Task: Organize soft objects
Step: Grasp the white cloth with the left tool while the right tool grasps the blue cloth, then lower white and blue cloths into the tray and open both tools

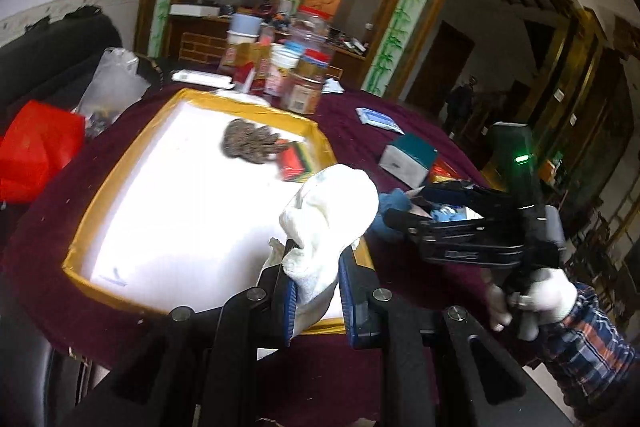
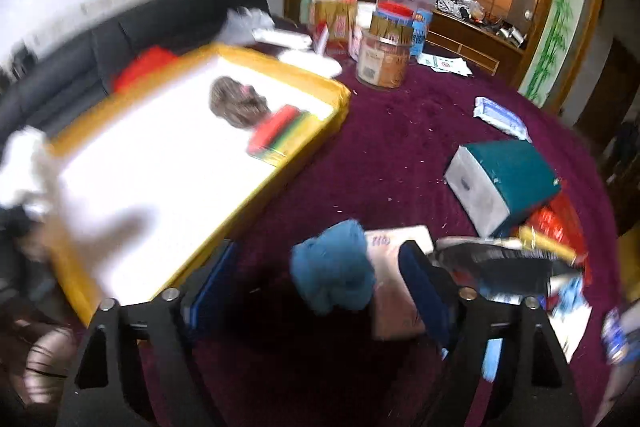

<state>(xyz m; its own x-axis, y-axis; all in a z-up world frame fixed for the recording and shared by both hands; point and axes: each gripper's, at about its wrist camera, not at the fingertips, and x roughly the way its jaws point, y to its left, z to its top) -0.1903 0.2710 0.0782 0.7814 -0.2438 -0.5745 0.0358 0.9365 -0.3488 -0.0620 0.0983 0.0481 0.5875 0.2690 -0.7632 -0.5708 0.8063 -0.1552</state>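
1. Left gripper (image 1: 316, 279): jaws drawn tight on a white cloth (image 1: 328, 211). The cloth is bunched and stands up from between the blue pads (image 1: 347, 301), over the near right corner of the tray.
2. Tray (image 1: 80, 231): gold-rimmed with a white floor, lying on a maroon tablecloth (image 2: 384, 147). A grey-brown knitted piece (image 1: 250, 145) lies in its far part, touching a red, green and yellow striped item (image 1: 295, 163) beside the far right rim.
3. Right gripper (image 2: 320, 291): jaws part-way open. A blue knitted bundle (image 2: 334, 267) sits between the pads (image 2: 422, 283); neither pad presses on it. Whether the right pad touches it I cannot tell, since the picture is blurred.
4. The blue bundle is on the tablecloth, outside the tray, just beside a pale flat packet (image 2: 396, 291).
5. In the left wrist view a white-gloved hand (image 1: 536, 295) with a plaid sleeve grips the right gripper's handle.
6. A teal and white tissue pack (image 2: 504, 179) lies well beyond the right gripper; jars (image 2: 384, 55) stand behind the tray.
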